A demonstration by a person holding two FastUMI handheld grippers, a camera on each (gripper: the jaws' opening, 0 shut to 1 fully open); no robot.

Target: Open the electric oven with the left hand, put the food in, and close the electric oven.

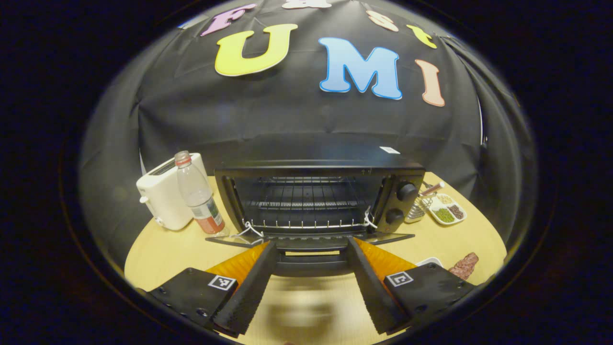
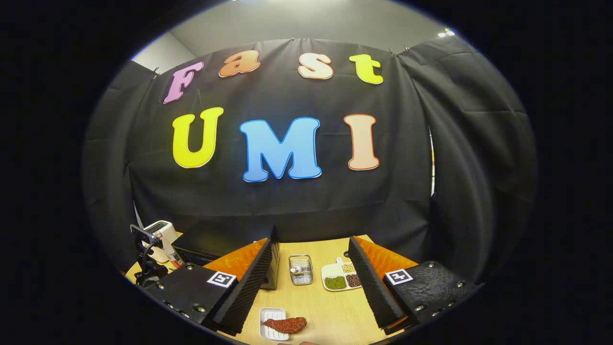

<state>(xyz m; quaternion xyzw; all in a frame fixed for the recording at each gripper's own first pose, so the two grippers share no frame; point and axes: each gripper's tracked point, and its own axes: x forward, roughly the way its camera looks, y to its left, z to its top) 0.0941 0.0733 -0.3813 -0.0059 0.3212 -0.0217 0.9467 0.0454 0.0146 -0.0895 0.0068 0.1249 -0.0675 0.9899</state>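
Oven [image 1: 316, 201]: door down, rack bare.
Food [image 2: 287, 325]: soft, light, floppy; pinch mid-body off its tray [image 2: 269, 316].
Grippers: left gripper [image 1: 311, 282] & right gripper [image 2: 309, 287] both spread, holding nothing.

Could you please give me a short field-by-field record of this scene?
oven: door down, rack bare
left gripper: open, jaws either side of the door handle
right gripper: open, above the table
food: reddish piece on a white tray, not yet in the oven
beside oven: bottle, toaster, snack dish
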